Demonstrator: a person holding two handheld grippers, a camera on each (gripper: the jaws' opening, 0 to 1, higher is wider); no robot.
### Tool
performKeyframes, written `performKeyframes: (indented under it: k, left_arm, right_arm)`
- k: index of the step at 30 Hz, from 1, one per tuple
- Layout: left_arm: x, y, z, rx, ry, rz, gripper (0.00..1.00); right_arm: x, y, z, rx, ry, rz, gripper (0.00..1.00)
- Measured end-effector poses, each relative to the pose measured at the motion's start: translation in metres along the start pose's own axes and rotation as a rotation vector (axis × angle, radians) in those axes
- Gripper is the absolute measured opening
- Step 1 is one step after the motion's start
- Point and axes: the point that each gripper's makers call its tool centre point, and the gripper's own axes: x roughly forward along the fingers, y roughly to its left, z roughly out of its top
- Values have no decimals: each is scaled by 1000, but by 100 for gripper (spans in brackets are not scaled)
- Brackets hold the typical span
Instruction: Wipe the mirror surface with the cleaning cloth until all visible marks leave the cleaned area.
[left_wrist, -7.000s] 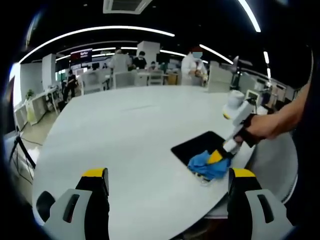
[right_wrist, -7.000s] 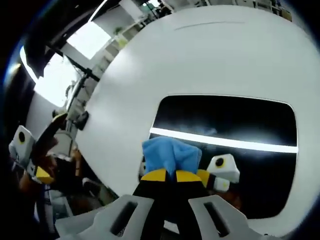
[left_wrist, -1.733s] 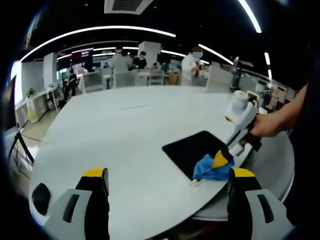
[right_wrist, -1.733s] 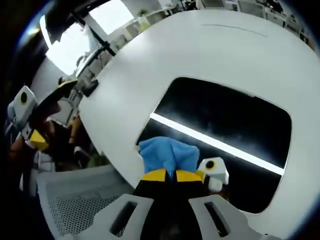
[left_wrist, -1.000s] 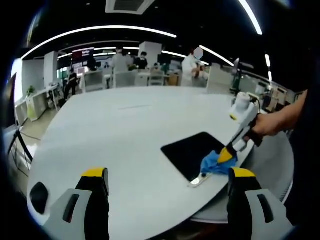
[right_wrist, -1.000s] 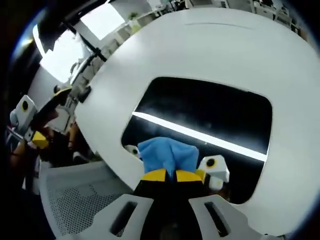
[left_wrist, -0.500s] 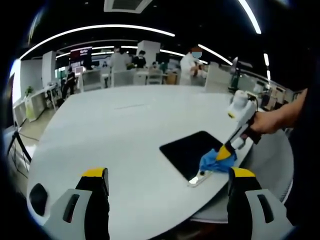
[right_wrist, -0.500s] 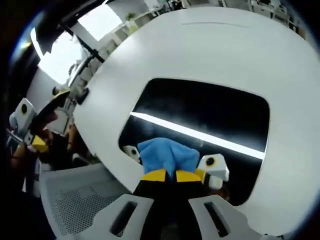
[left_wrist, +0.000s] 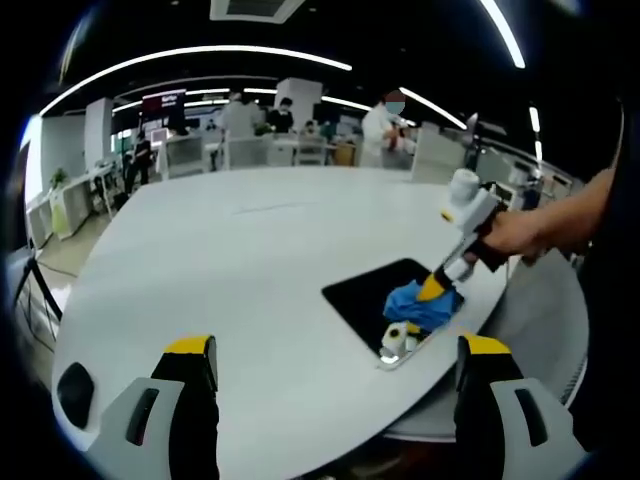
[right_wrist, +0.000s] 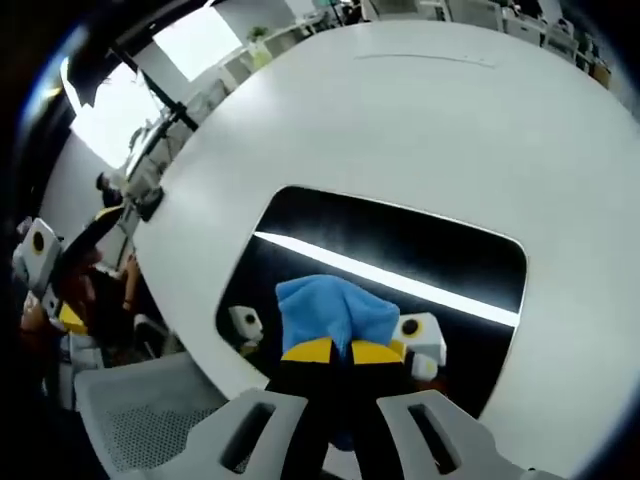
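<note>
A dark rectangular mirror (left_wrist: 372, 292) lies flat near the edge of a white round table (left_wrist: 230, 250). A blue cleaning cloth (left_wrist: 418, 302) rests on its near right part, pressed down by my right gripper (left_wrist: 432, 291), which a person's hand (left_wrist: 520, 232) holds. In the right gripper view, my right gripper (right_wrist: 332, 350) is shut on the blue cloth (right_wrist: 328, 306), which lies on the mirror (right_wrist: 400, 250); a ceiling light strip is reflected across the glass. My left gripper (left_wrist: 337, 348) hovers open over the table's near side, left of the mirror, with nothing between its jaws.
The table edge (left_wrist: 470, 390) runs close behind the mirror. A mesh chair (right_wrist: 140, 425) stands below the table's rim. My left gripper and the hand holding it (right_wrist: 45, 270) show off the table's side. People, desks and chairs (left_wrist: 290, 140) stand far behind.
My right gripper has slid the cloth from the mirror's near corner farther in over the glass. The left gripper has stayed open and nearly still.
</note>
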Motion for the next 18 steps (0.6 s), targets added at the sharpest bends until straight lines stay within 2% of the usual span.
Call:
performKeyframes:
  k: [10, 15, 18]
  left_arm:
    - [3, 6, -3, -15, 8, 4, 100]
    - [8, 4, -5, -18, 14, -6, 100]
    - [9, 5, -4, -16, 17, -9, 100]
  right_arm:
    - [8, -18, 35, -3, -2, -29, 0]
    - [13, -26, 51, -44, -10, -63, 0]
    - [16, -28, 59, -81, 11, -90, 0]
